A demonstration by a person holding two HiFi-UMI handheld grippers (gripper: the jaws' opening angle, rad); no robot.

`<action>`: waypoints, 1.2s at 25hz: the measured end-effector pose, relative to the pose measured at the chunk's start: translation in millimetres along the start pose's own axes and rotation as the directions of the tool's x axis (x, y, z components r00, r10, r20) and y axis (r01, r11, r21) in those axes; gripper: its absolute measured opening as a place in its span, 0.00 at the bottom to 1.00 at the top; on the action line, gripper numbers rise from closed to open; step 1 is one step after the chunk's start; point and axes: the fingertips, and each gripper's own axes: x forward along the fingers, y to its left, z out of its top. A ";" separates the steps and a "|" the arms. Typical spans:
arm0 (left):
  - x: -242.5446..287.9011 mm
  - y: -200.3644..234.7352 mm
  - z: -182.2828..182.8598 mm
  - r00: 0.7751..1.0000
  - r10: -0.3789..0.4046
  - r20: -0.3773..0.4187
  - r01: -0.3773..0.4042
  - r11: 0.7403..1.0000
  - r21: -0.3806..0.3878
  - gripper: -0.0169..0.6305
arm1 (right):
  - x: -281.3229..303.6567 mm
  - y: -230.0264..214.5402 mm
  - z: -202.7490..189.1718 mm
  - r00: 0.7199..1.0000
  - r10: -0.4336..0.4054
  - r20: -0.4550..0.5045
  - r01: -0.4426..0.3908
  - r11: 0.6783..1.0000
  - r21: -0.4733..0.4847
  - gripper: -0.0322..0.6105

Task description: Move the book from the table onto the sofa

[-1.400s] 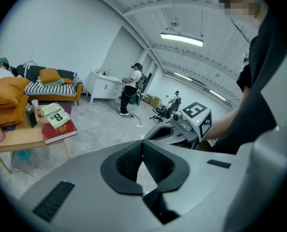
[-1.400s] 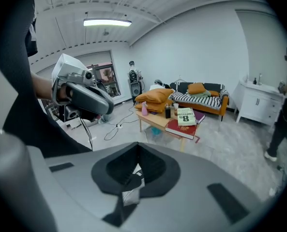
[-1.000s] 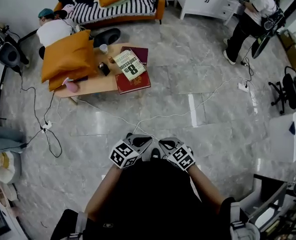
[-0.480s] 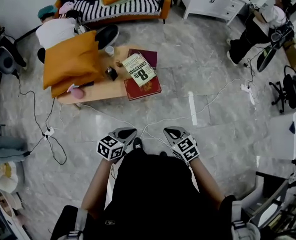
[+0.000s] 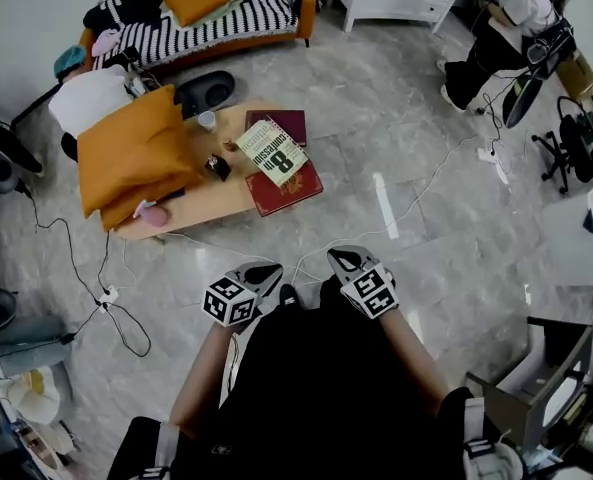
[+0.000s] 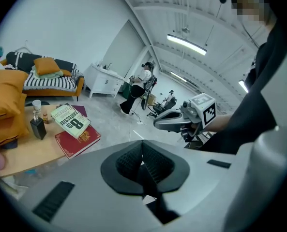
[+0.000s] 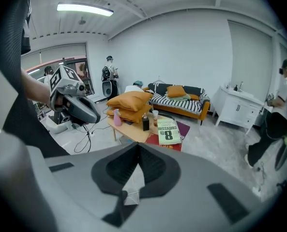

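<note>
Head view: task not started. White-green book [image 5: 273, 153] lies on red book [image 5: 287, 186] at counter [image 5: 211, 200] edge, upper middle of frame. Sofa [image 5: 211, 30] beyond it, upper left. Left tool [image 5: 266, 271] and right tool [image 5: 344, 258] both clenched, empty, low centre, well apart from counter. Left to do: approach, grasp, carry, put down. Floor [image 5: 396, 118] grey glossy marble. Orange cushions [image 5: 126, 153] on counter.

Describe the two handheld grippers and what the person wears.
Both the left gripper and right gripper have light grey moulded shells with black ridged pads, and each carries a white cube printed with black square markers. The person wears a black top; forearms are uncovered.
</note>
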 end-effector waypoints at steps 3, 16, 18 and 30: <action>-2.5 10.5 1.6 1.000 0.022 0.019 -0.021 0.998 -0.050 0.03 | 4.5 -6.2 1.5 1.000 0.013 -0.013 -0.013 1.000 -0.008 0.06; 19.3 76.3 47.9 0.961 0.268 0.067 -0.246 0.940 -0.236 0.03 | 87.9 -103.4 31.9 0.974 0.220 -0.049 -0.222 0.974 -0.048 0.06; 32.1 85.0 62.9 0.955 0.287 0.076 -0.256 0.926 -0.276 0.03 | 98.1 -126.0 37.2 0.965 0.253 -0.063 -0.257 0.965 -0.060 0.06; 77.2 102.3 110.9 0.890 0.452 0.065 -0.390 0.826 -0.406 0.03 | 144.0 -241.6 29.0 0.891 0.388 -0.235 -0.426 0.894 -0.142 0.06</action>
